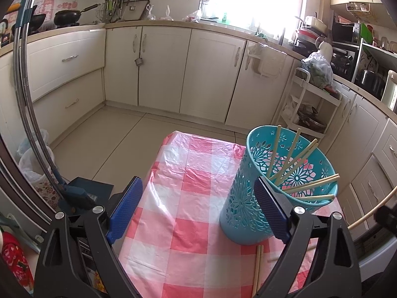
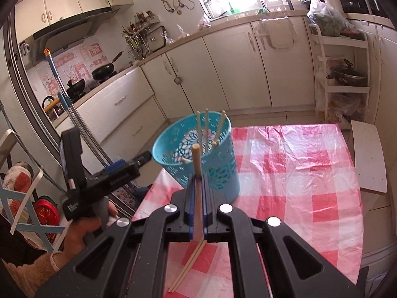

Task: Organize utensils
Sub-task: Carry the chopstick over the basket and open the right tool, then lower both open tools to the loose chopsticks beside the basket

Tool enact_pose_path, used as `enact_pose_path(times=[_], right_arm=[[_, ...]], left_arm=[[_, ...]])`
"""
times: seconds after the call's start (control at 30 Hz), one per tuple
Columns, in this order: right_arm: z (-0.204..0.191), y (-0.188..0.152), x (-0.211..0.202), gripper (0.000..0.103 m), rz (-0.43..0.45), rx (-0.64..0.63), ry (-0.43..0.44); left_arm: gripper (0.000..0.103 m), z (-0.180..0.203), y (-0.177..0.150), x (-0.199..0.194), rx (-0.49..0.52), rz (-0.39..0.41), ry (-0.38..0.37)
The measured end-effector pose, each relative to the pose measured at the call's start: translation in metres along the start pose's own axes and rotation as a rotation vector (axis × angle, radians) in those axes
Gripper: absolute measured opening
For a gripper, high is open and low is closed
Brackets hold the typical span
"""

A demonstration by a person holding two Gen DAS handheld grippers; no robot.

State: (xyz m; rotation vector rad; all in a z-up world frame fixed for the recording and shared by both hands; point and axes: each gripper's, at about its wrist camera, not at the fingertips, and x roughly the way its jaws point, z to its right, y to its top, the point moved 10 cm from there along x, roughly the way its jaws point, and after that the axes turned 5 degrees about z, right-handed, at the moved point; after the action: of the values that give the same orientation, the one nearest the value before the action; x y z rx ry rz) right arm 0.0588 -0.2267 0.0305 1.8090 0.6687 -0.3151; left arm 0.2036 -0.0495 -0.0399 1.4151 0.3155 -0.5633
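A teal perforated holder [image 1: 260, 193] stands on the pink checked tablecloth [image 1: 188, 198] with several wooden chopsticks [image 1: 292, 156] leaning in it. My left gripper [image 1: 198, 208] is open and empty, its right finger beside the holder's near wall. In the right wrist view my right gripper [image 2: 197, 181] is shut on a wooden chopstick [image 2: 196, 161], held upright just in front of the holder [image 2: 198, 154]. A pair of chopsticks [image 2: 188, 265] lies on the cloth below it, also showing in the left wrist view [image 1: 258, 265].
The table is small, with its far edge [image 1: 198, 136] and left edge close by. A white board [image 2: 369, 156] lies off the table's right side. Kitchen cabinets [image 1: 161, 67] and a white trolley [image 2: 342, 69] stand beyond. A mop handle [image 2: 74, 114] leans at left.
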Motion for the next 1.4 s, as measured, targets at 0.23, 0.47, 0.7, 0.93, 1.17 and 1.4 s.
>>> enact_pose_path(times=[0.23,0.47,0.7,0.93,1.17,1.4], right_arm=[[-0.022,0.064,-0.022,0.005,0.079,-0.041,0.046],[-0.047,0.129,-0.027,0.005,0.175,-0.137,0.061],[-0.044,0.143,0.006,0.005,0.208,-0.148,0.025],[-0.021,0.099,0.066,0.005,0.072,-0.128,-0.023],[-0.023,0.078,0.057,0.005,0.049,-0.144,-0.03],[-0.023,0.044,0.037,0.053,0.04,-0.108,-0.037]], left_arm=[[0.087,-0.002,-0.001,0.002,-0.021,-0.007,-0.002],[0.087,-0.005,-0.001,0.003,-0.035,-0.01,-0.001],[0.087,-0.008,0.0,0.003,-0.051,-0.013,-0.002],[0.087,-0.011,0.001,0.004,-0.06,-0.017,-0.001],[0.087,-0.011,0.0,0.005,-0.056,-0.021,0.0],[0.087,-0.01,-0.002,0.006,-0.049,-0.025,0.007]])
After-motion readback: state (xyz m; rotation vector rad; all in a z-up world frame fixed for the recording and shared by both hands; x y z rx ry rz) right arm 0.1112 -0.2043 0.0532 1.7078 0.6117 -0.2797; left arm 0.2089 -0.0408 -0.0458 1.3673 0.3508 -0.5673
